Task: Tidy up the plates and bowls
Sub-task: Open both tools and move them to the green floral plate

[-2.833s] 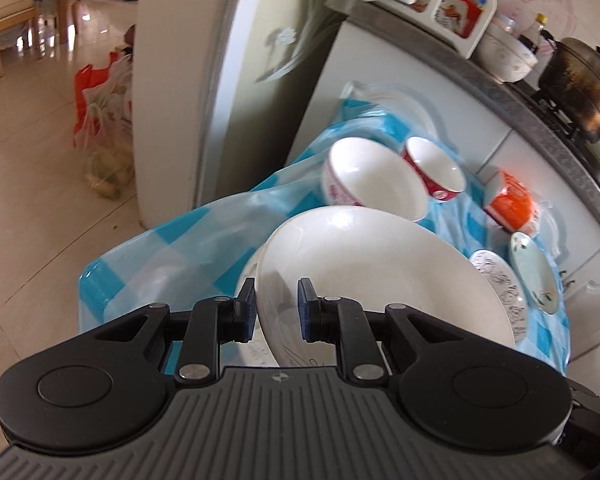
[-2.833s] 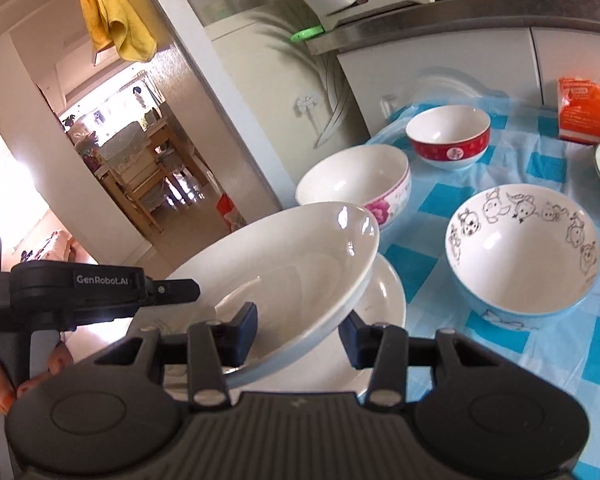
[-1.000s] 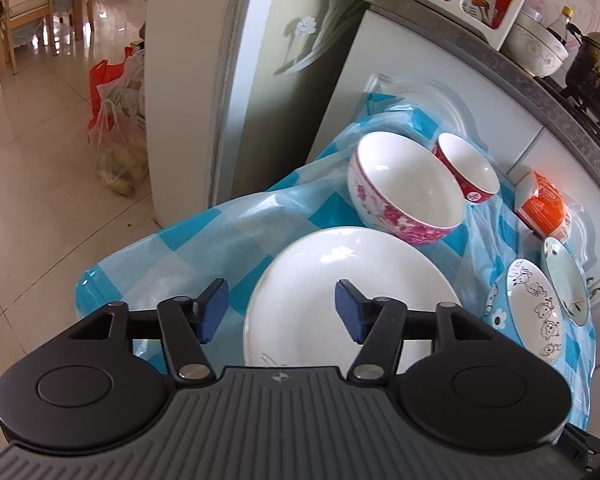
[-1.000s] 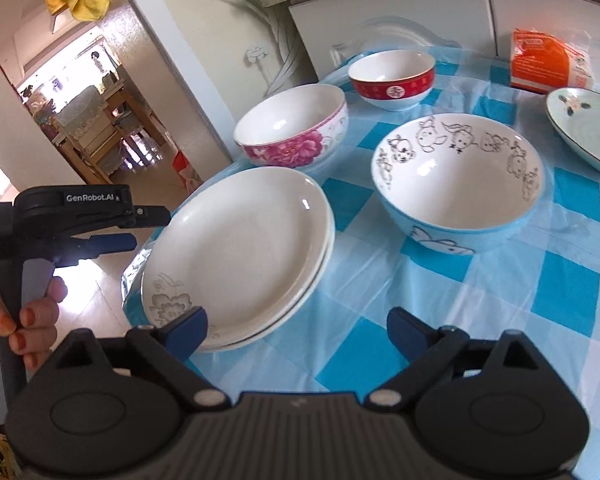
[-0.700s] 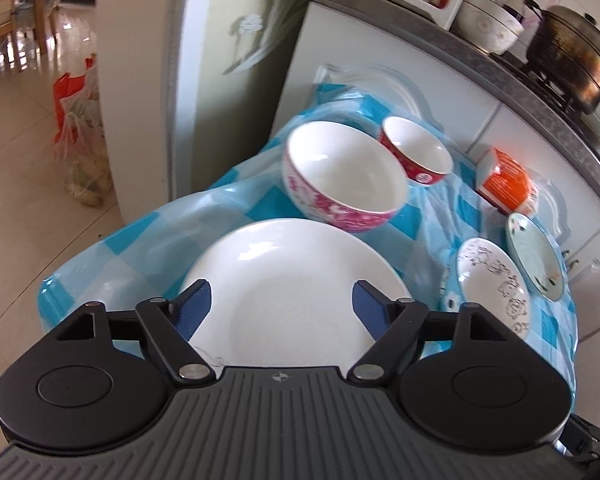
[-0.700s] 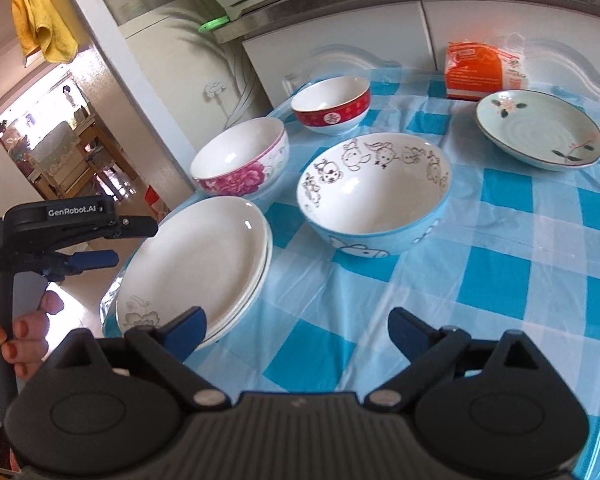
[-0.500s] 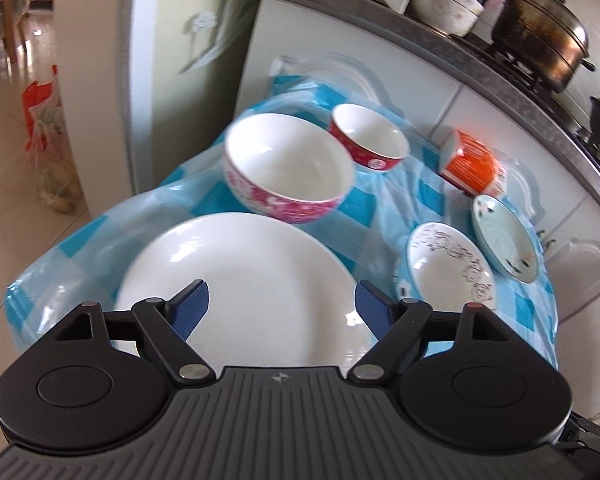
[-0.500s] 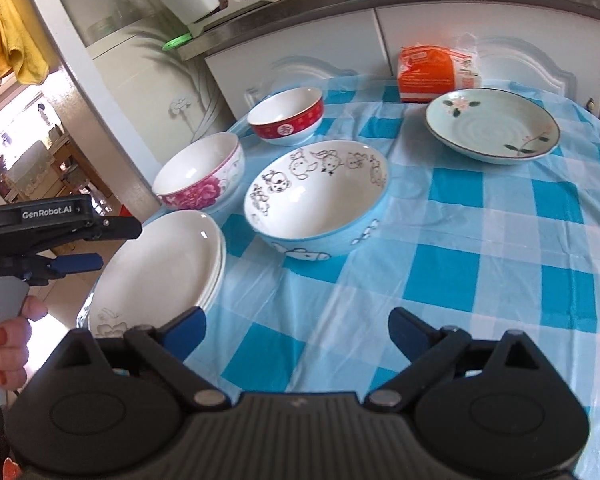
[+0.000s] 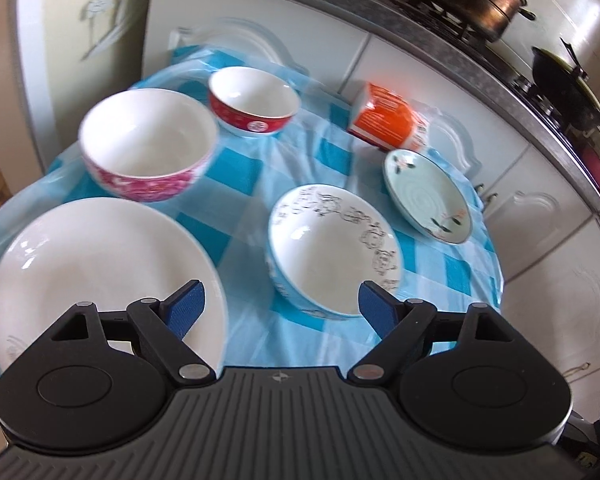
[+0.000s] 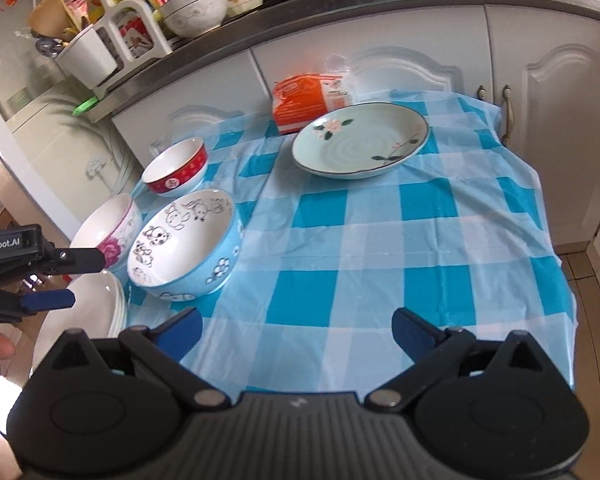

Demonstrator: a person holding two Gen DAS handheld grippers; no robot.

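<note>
table (image 10: 440, 240): blue/white check cloth, pushed vs white cabinets
left edge: white plates (image 9: 100, 264) stacked; pink floral bowl (image 9: 148, 148) behind
mid-left: cartoon bowl (image 10: 188, 244); red bowl (image 10: 176, 168) nr back edge
back: green plate (image 10: 360, 144), orange pkg (image 10: 300, 102) behind it
</note>
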